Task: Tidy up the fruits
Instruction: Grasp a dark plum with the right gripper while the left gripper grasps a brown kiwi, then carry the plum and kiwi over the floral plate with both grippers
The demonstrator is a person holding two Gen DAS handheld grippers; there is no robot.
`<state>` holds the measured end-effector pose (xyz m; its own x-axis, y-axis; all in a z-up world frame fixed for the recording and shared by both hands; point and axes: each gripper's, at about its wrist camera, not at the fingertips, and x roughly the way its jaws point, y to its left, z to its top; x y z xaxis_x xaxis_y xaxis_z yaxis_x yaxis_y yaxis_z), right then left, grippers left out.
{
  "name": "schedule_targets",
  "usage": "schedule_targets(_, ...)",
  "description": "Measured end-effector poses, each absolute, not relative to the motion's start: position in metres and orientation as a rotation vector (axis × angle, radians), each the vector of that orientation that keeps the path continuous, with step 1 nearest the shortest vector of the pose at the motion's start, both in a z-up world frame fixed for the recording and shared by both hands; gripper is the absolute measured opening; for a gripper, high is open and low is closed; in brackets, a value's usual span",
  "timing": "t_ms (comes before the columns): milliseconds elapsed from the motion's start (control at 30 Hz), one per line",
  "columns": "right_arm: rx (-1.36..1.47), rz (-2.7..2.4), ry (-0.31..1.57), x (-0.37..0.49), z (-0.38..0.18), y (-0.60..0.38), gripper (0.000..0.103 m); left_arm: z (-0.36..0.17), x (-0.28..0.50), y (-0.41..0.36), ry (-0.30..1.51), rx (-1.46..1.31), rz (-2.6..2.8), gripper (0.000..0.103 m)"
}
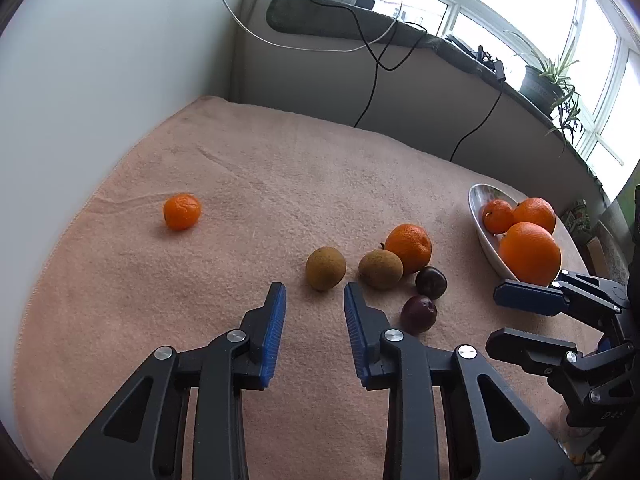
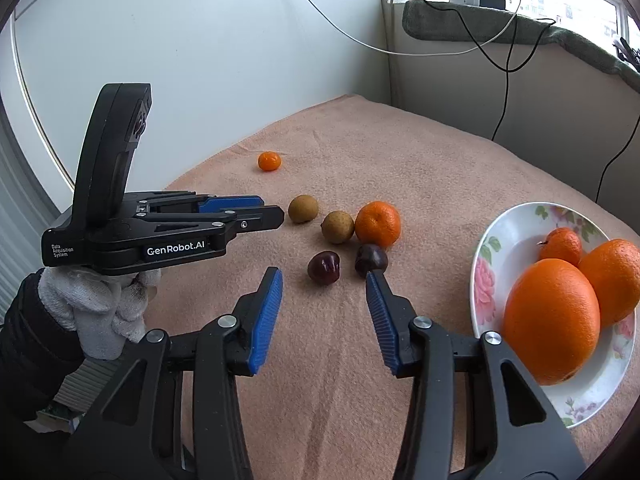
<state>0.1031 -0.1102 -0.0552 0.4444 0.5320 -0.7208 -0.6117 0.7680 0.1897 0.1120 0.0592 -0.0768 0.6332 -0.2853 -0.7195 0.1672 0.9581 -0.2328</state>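
A nappy, matt pink cloth (image 1: 248,184) covers the surface, faintly creased toward its far left part. The glossy white ceramic plate with a printed rose pattern (image 2: 486,276) holds big oranges with a pebbled, slightly shiny peel (image 2: 552,320), while the two dark red plums (image 2: 324,267) look smooth and glossy and the brown-green round fruits (image 1: 325,268) dull and rough. The left claw (image 1: 315,296) is matt black plastic with ribbed blue pads (image 1: 276,320) and bright metal pins, held by a hand in a white knitted glove (image 2: 96,308)

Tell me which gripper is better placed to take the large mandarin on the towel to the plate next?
Probably the right gripper. It is open and empty, the large mandarin lies just ahead of it, and the floral plate is at its side. The left gripper, also open, points at the brown fruit, farther from the plate.
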Motion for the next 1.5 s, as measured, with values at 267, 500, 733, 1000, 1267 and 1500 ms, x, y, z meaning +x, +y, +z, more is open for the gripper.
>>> schedule_targets(267, -0.109, 0.720, 0.907, 0.120, -0.069, -0.097, 0.034, -0.079, 0.127, 0.060, 0.859, -0.136, -0.272, 0.028)
schedule_targets(500, -0.125, 0.715, 0.926, 0.128, -0.078, -0.089, 0.032, -0.081, 0.132, 0.059, 0.872, -0.146, -0.299, 0.028)
schedule_targets(733, -0.144, 0.711, 0.946, 0.134, -0.085, -0.081, 0.028, -0.089, 0.136, 0.058, 0.897, -0.145, -0.312, 0.028)
schedule_targets(1000, -0.155, 0.705, 0.945, 0.133, -0.085, -0.078, 0.024, -0.090, 0.137, 0.058, 0.896, -0.145, -0.325, 0.022)
schedule_targets(1267, -0.125, 0.705, 0.918, 0.128, -0.075, -0.086, 0.024, -0.086, 0.134, 0.063, 0.882, -0.163, -0.321, 0.022)
schedule_targets(1500, -0.083, 0.690, 0.871, 0.119, -0.057, -0.105, 0.024, -0.074, 0.128, 0.063, 0.851, -0.179, -0.316, 0.022)
